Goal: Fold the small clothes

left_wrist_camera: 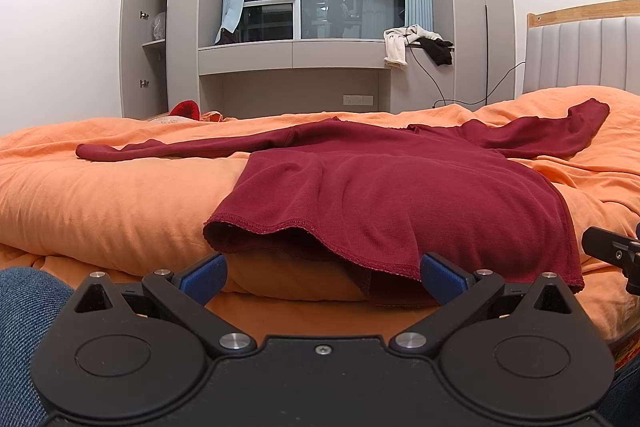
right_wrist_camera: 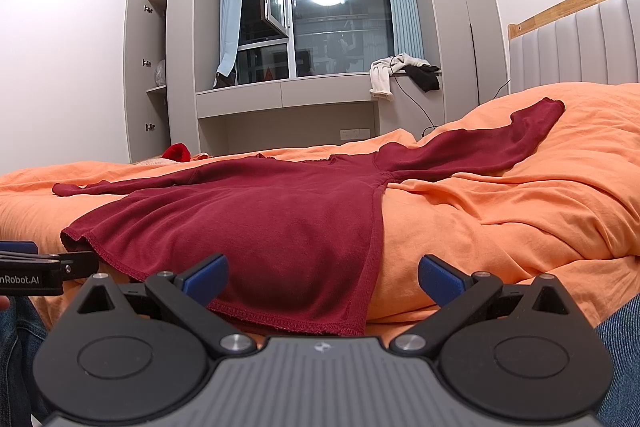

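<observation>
Here, a dark red long-sleeved knit top lies spread flat, sleeves outstretched, on an orange duvet-covered bed.

Its wavy hem hangs over the bed's near edge, just beyond the left gripper and right gripper, both with jaws wide and holding nothing; a grey window-side wardrobe stands behind.

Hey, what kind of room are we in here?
Most likely a home bedroom. A bed with an orange duvet and padded headboard, built-in wardrobes beside a curtained window, and a dark red long-sleeved top spread out on the duvet.
</observation>
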